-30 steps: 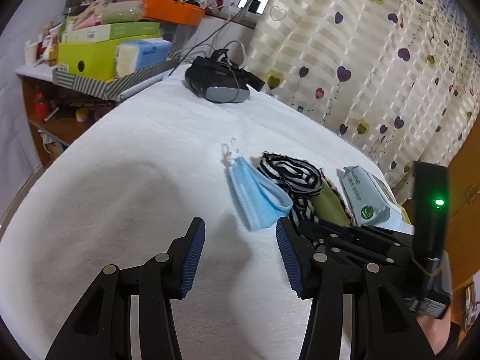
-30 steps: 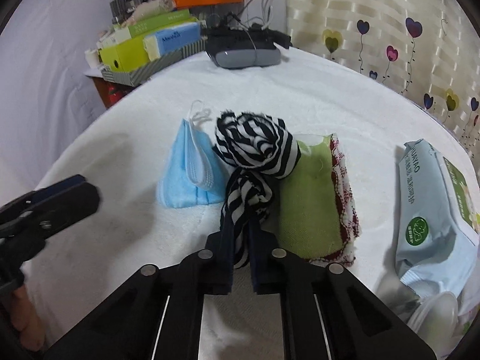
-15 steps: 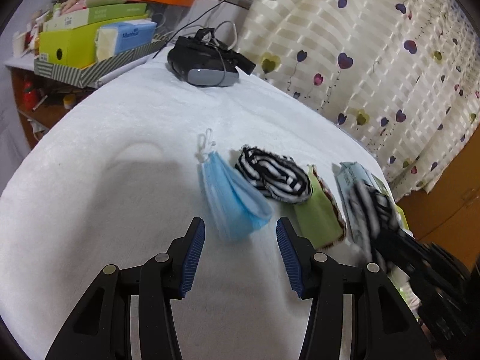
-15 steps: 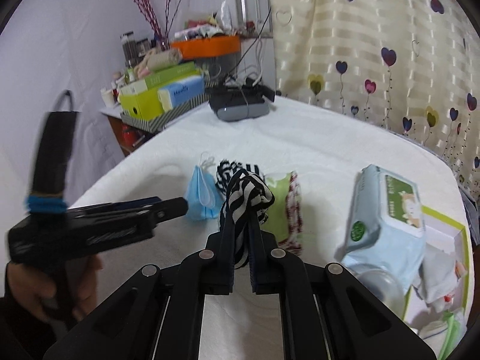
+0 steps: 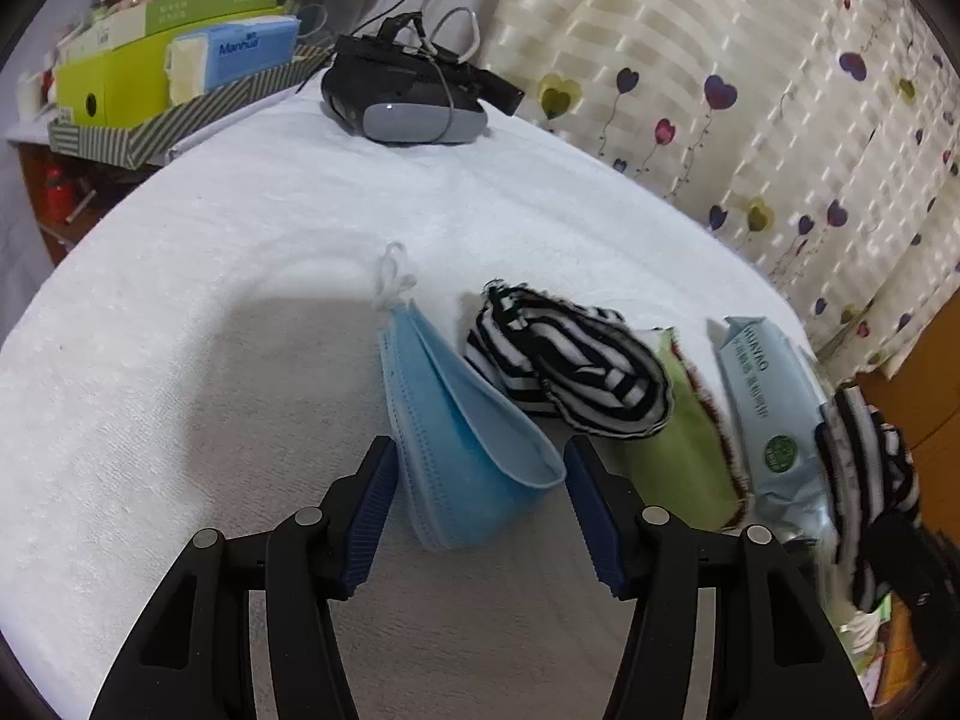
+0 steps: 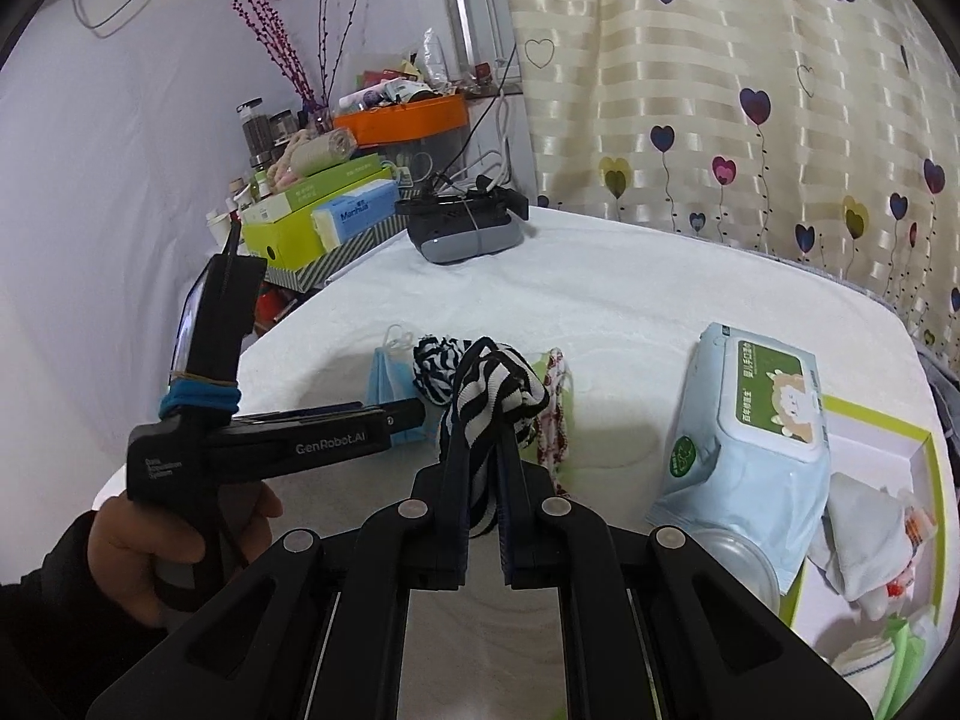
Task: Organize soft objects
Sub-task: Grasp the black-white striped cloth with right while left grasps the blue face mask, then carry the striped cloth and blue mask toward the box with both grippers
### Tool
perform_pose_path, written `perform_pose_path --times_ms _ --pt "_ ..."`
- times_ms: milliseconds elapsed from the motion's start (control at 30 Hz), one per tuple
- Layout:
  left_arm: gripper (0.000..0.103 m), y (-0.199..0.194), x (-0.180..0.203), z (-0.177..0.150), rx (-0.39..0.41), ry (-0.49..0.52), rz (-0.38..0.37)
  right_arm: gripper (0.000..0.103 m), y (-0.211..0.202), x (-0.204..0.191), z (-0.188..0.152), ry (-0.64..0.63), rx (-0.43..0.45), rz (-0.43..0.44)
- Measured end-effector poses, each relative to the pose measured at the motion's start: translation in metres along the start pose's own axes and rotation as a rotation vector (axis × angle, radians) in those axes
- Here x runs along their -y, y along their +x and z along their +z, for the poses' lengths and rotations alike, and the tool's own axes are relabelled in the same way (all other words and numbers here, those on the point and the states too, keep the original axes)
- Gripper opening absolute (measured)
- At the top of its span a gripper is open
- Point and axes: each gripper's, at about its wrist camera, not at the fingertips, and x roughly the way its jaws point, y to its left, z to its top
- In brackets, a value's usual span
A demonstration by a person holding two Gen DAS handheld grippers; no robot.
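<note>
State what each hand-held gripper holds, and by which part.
The right hand-held gripper pinches a striped sock by its lower end, lifted off the bed. The left hand-held gripper holds nothing; its open jaws straddle the blue face mask.

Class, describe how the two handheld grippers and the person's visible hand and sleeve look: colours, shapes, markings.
Both grippers are matte black with angular finger arms and silver rivets. The left gripper has ribbed blue pads; its side reads GenRobot.AI in white, with a blue band round the upright bar. The right gripper has dark pads. The hand wears a dark sleeve.

The right gripper [image 6: 483, 510] pinches a striped sock [image 6: 489, 396] above the white table [image 6: 630, 276].
</note>
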Motion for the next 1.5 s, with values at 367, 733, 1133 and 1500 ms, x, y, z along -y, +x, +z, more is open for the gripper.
perform_pose_path --times_ms 367,733,1133,1500 --pt "0.024 -0.018 0.003 -0.006 0.030 0.035 -0.001 0.007 -0.010 0.004 -0.003 0.022 0.023 -0.001" --pt "0.023 -0.067 0.025 -0.025 0.109 0.094 -0.040 0.007 -0.032 0.002 -0.012 0.037 0.049 -0.008" --pt "0.023 -0.103 0.057 -0.046 0.157 0.174 -0.091 0.007 -0.061 0.003 -0.023 0.044 0.078 -0.036" --pt "0.023 -0.128 0.079 -0.062 0.190 0.224 -0.124 0.008 -0.085 0.008 -0.033 0.054 0.106 -0.050"
